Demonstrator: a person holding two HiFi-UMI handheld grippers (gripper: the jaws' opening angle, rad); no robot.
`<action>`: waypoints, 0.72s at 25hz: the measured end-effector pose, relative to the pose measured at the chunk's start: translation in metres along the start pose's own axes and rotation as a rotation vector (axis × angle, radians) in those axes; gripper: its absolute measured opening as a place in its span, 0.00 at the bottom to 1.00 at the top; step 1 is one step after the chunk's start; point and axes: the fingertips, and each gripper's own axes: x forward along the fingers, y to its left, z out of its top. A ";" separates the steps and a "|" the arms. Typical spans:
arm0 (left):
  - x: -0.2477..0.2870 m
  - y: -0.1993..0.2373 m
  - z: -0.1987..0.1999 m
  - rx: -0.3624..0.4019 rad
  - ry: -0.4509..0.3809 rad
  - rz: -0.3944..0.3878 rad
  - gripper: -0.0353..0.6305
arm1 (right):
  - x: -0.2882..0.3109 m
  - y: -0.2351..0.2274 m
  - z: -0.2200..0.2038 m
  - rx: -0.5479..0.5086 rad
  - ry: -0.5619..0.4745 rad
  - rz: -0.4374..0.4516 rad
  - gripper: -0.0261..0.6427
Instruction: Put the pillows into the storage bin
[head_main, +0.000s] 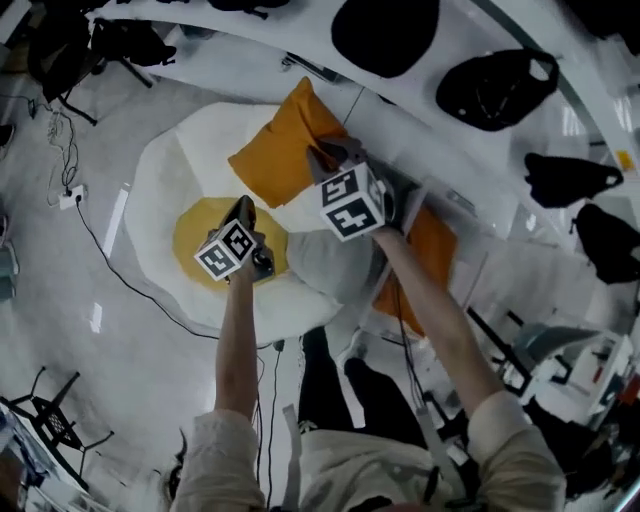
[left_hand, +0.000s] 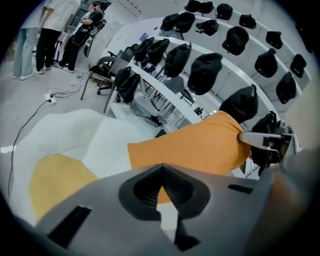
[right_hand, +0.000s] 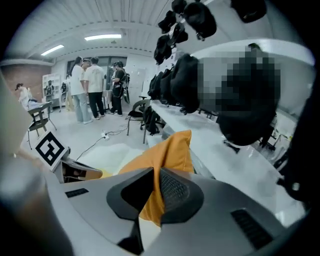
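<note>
Left hand-held gripper (left_hand: 161, 167) and right hand-held gripper (right_hand: 152, 175) both clamped on orange pillow (head_main: 280, 150), at its 7 and 3 o'clock edges in head view; likely to keep it spread for binning.

Floor: I'm seeing glossy grey floor (head_main: 60, 330), with a cable (head_main: 105, 250) running to a power strip (head_main: 70, 198).
Shelving: curved white shelves (head_main: 250, 35) are carrying black caps (head_main: 385, 35).
Ceiling: strip lights (right_hand: 102, 37) are glowing.
Back: people (right_hand: 92, 87) are standing near an office chair (left_hand: 100, 67).
</note>
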 end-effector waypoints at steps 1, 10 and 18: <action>-0.006 -0.023 -0.004 0.014 0.010 -0.023 0.06 | -0.025 -0.010 -0.002 0.019 -0.012 -0.028 0.10; -0.053 -0.262 -0.078 0.168 0.092 -0.279 0.06 | -0.244 -0.091 -0.081 0.245 -0.070 -0.268 0.10; -0.093 -0.399 -0.188 0.330 0.243 -0.424 0.06 | -0.402 -0.130 -0.210 0.500 -0.056 -0.498 0.09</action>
